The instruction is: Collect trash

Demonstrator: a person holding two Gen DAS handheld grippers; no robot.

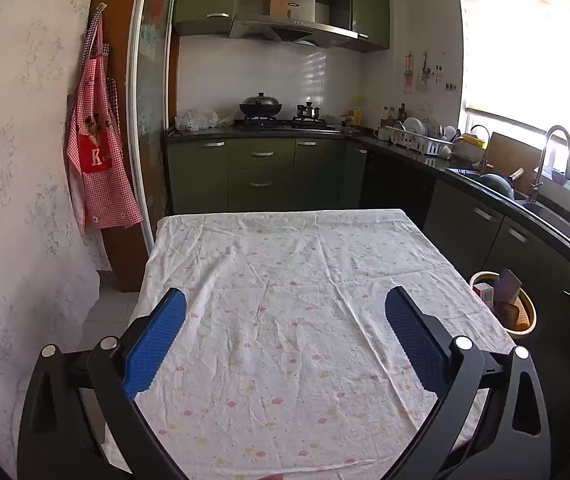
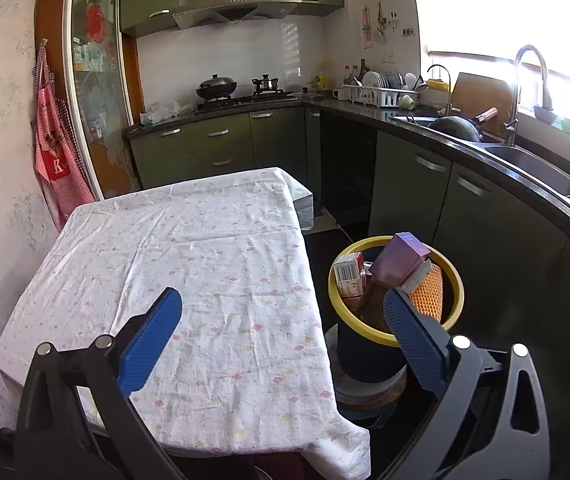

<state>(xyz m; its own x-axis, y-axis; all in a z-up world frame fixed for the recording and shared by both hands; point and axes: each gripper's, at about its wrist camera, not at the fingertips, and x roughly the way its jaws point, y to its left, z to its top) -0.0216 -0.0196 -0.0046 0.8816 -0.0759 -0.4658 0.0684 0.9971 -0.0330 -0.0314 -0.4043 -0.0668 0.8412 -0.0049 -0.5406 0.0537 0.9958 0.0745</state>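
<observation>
Left wrist view: left gripper [image 1: 285, 320] hangs over the cloth-covered desk [image 1: 285, 264], blue fingers [image 1: 157, 344] spread wide, nothing between them. Only the far rim of the yellow-rimmed trash bin [image 1: 527, 300] shows past the desk's right edge, with box tops poking out. Right wrist view: right gripper [image 2: 283, 324] straddles the desk edge, fingers likewise wide apart and empty. Here the bin's interior is visible: a purple box [image 2: 401, 258], a white carton [image 2: 349, 276] and an orange mesh piece [image 2: 429, 292] stand inside. A red checked apron [image 1: 99, 140] hangs on the wall.
</observation>
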